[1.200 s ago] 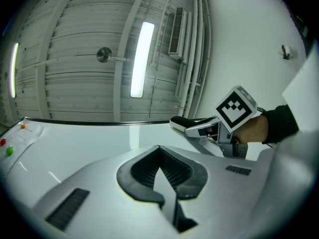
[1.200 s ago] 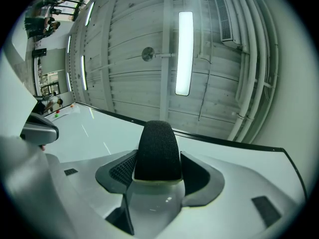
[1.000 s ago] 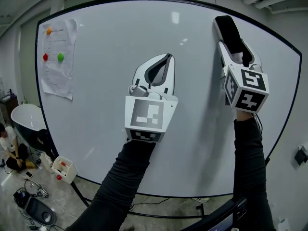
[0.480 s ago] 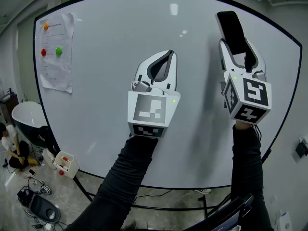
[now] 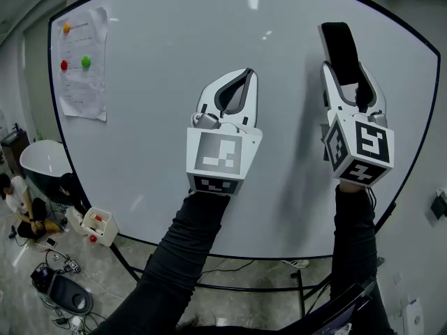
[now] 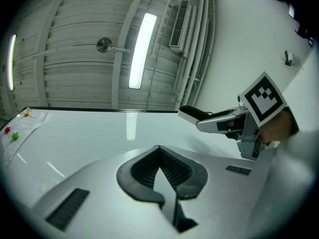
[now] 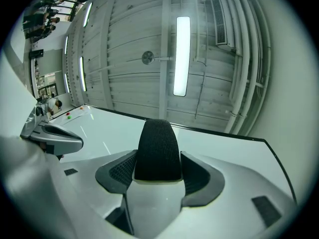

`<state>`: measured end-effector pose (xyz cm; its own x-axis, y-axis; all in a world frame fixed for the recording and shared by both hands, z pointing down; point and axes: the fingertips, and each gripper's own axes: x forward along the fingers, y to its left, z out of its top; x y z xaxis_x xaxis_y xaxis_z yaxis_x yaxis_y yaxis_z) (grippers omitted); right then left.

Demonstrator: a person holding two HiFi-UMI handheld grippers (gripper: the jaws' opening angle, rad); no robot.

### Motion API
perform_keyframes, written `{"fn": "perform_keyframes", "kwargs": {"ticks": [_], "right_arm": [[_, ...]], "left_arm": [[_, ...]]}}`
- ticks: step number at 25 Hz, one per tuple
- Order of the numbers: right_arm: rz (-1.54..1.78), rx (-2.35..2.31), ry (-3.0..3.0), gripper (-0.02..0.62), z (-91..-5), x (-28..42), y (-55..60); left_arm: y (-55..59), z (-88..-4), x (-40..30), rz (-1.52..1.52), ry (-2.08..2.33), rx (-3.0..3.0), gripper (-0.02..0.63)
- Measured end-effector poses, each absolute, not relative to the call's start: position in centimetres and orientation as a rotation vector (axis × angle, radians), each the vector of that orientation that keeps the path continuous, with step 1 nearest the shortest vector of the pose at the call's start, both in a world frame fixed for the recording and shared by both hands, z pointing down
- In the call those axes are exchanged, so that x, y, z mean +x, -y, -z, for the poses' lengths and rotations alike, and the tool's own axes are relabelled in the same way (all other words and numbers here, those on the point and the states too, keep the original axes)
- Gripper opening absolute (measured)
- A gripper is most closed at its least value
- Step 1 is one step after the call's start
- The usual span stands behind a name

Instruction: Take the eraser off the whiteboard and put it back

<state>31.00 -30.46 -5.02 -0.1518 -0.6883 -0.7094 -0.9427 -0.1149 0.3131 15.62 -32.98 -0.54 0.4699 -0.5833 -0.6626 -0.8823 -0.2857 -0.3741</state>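
- Large white whiteboard [image 5: 140, 187] with a thin black rim, on a stand, fills the head view. Its top rim sat inside that view a second ago; now it runs off the top edge.
- Printed paper sheet [image 5: 84, 93] is stuck at the board's upper left, well apart from both of my tools.
- My left tongs [image 5: 244, 75], white shells with dark ribbed pads, are in front of mid-board. Their tips are together with nothing between them. They have barely shifted against the board.
- My right tongs [image 5: 346, 72], same build, are up at the board's right side. The jaws stand wide and are clamped on the eraser, one pad on each long side.
- Block eraser [image 5: 339, 44], black felt over a pale body, sticks out past the jaw tips and points up the board.
- Change: more bare board now shows between the eraser's tip and the top rim, so the eraser has come lower down the board. The grip looks the same in all three head frames.
- No view settles whether the eraser touches the surface. From the left gripper view I judge it just off.
- Reading: removal done, eraser in hand. What remains is to press it back flat on the board and let go.
- Three small round magnets on the sheet: orange [image 5: 66, 28], red [image 5: 64, 65], green [image 5: 86, 62]. All untouched.
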Motion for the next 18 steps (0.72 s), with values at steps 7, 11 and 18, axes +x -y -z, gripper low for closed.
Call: {"fn": "perform_keyframes", "kwargs": {"ticks": [7,11,18], "right_arm": [[-1.139,-1.787,-1.852,0.276,4.2,29.7,29.3],[-1.137,-1.778,-1.857,0.276,4.7,30.2,29.1],[-1.125,-1.769,-1.857,0.276,4.5,30.1,28.2]], "left_arm": [[31.2,-0.3,14.8,-0.519,-1.194,-1.962,0.005],[31.0,0.2,15.3,-0.515,-1.186,-1.991,0.006],[30.1,0.1,14.5,-0.524,-1.211,-1.967,0.006]]}}
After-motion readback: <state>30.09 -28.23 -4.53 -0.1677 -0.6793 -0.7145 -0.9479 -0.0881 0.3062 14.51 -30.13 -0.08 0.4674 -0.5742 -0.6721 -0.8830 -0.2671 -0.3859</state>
